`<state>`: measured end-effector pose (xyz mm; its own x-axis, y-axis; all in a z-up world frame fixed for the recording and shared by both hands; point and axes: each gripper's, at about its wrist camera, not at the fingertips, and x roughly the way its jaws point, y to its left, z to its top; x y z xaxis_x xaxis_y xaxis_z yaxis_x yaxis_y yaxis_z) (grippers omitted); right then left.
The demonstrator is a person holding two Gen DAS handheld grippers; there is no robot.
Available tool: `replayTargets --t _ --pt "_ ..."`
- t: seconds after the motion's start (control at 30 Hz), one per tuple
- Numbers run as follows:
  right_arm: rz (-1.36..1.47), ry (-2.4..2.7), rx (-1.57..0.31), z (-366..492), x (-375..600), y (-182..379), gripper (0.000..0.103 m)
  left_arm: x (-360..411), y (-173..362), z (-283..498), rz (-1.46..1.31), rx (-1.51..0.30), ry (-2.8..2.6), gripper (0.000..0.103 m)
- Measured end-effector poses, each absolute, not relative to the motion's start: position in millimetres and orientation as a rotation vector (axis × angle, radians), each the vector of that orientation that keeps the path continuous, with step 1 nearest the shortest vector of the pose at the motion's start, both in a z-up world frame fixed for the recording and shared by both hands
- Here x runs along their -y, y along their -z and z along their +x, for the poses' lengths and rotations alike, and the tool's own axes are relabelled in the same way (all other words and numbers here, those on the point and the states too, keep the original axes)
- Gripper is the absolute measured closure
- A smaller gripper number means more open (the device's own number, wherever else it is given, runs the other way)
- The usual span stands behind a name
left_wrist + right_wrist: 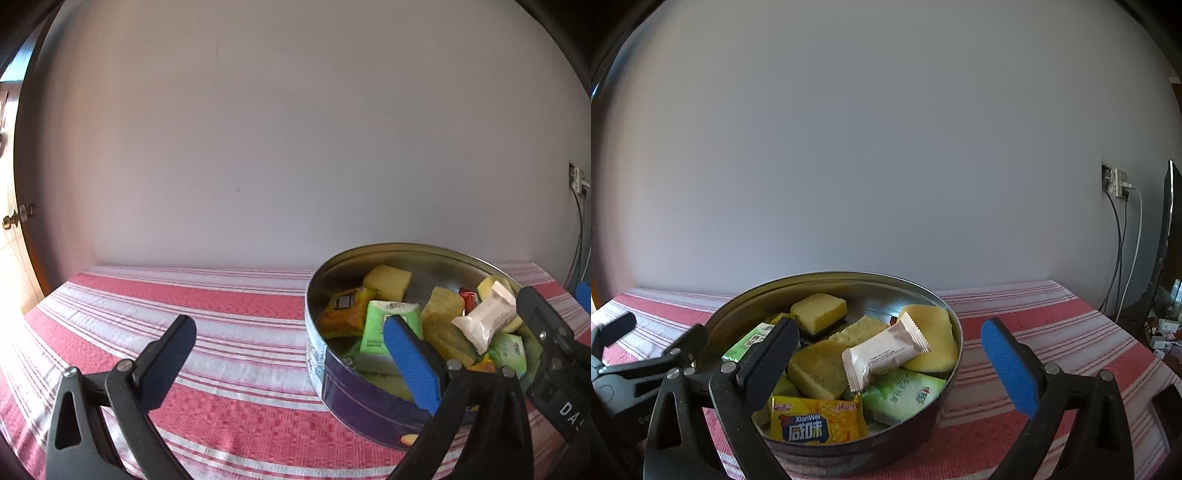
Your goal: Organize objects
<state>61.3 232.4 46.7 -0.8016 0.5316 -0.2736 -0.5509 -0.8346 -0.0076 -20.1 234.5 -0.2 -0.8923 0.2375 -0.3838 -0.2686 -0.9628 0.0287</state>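
Observation:
A round metal tin [332, 384] [827, 282] stands on the red-and-white striped tablecloth. It holds several snacks: a white wrapped packet [484, 321] [884, 350] on top, yellow cakes [820, 312], green packets [905, 395] and a yellow cracker packet [816, 424]. My left gripper [288, 354] is open and empty, with its blue finger [410, 362] over the tin's near rim. My right gripper [892, 354] is open and empty, straddling the tin's right part above the white packet.
The striped tablecloth [221, 332] [1052, 332] runs back to a plain wall. A wall socket with cables [1115, 181] and a dark screen edge [1169, 240] are at the right. A door with a knob [11, 221] is at the far left.

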Motion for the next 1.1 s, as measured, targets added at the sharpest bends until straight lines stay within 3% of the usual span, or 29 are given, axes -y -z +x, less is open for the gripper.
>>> replayTargets --t 0.27,1.1 --pt "-0.347 -2.52 -0.105 72.9 -222.8 -47.5 0.002 -224.8 -3.6 -17.3 -0.526 -0.059 -2.806 0.0" --pt "-0.273 -2.502 -0.115 93.1 -211.9 -49.8 0.002 -222.3 -17.0 5.8 -0.449 -0.109 -2.787 0.0"
